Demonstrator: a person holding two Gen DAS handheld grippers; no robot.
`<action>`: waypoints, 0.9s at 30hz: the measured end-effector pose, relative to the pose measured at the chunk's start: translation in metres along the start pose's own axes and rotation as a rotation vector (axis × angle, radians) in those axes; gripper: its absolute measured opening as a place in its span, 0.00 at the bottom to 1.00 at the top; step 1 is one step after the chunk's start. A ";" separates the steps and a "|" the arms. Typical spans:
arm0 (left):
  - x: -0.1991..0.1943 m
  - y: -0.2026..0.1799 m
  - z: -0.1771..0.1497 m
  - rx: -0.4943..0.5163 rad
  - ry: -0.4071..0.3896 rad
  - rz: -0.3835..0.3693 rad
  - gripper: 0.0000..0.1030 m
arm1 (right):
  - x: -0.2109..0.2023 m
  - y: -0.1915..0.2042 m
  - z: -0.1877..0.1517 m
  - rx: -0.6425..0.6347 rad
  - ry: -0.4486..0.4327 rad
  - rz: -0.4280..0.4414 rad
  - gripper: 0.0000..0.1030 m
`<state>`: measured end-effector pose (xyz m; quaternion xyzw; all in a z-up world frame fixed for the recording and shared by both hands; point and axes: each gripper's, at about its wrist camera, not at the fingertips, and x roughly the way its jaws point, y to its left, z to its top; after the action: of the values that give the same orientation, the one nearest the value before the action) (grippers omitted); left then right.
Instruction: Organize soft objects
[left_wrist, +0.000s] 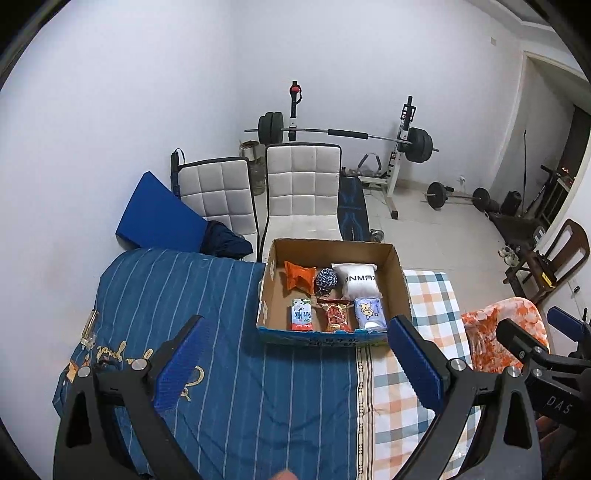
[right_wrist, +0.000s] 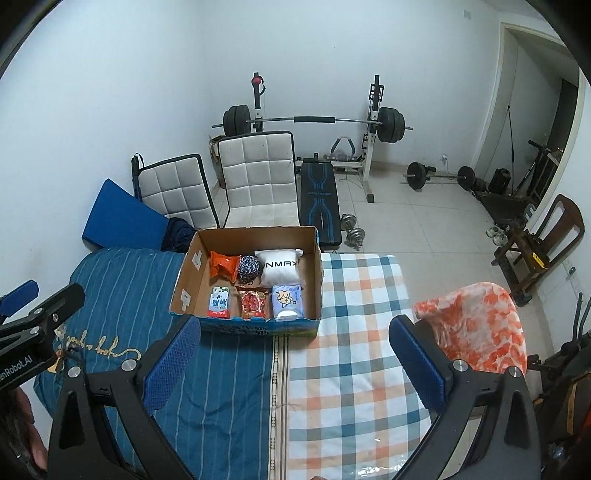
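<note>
A cardboard box (left_wrist: 397, 280) (right_wrist: 184, 280) sits on the bed. It holds an orange snack bag (left_wrist: 299, 277) (right_wrist: 223, 266), a blue-white yarn ball (left_wrist: 327, 278) (right_wrist: 248, 267), a white pillow (left_wrist: 360, 282) (right_wrist: 280, 271), a milk pouch (left_wrist: 301, 315) (right_wrist: 219, 302), a red snack bag (left_wrist: 336, 317) (right_wrist: 253, 304) and a blue tissue pack (left_wrist: 369, 314) (right_wrist: 288, 301). My left gripper (left_wrist: 299, 363) is open and empty in front of the box. My right gripper (right_wrist: 295, 363) is open and empty over the bed, nearer than the box.
An orange-white blanket (left_wrist: 502, 332) (right_wrist: 476, 328) lies at the bed's right edge. The bed has a blue striped cover (left_wrist: 184, 288) and a checked sheet (right_wrist: 354, 332). Two white chairs (left_wrist: 303, 184), a weight bench and barbells stand behind.
</note>
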<state>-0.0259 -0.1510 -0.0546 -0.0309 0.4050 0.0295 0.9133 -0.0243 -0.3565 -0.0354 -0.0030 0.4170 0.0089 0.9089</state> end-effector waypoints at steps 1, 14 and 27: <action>0.000 0.000 0.000 -0.006 0.001 0.002 0.96 | 0.000 0.000 0.000 -0.003 -0.002 -0.006 1.00; -0.004 0.000 -0.004 -0.017 -0.002 0.035 0.96 | -0.001 0.003 -0.001 -0.013 -0.009 0.006 1.00; -0.007 -0.001 -0.005 -0.011 -0.012 0.043 0.96 | -0.008 0.001 -0.001 -0.011 -0.017 0.002 1.00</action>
<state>-0.0341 -0.1528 -0.0521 -0.0269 0.4001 0.0517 0.9146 -0.0301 -0.3558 -0.0298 -0.0077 0.4094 0.0120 0.9123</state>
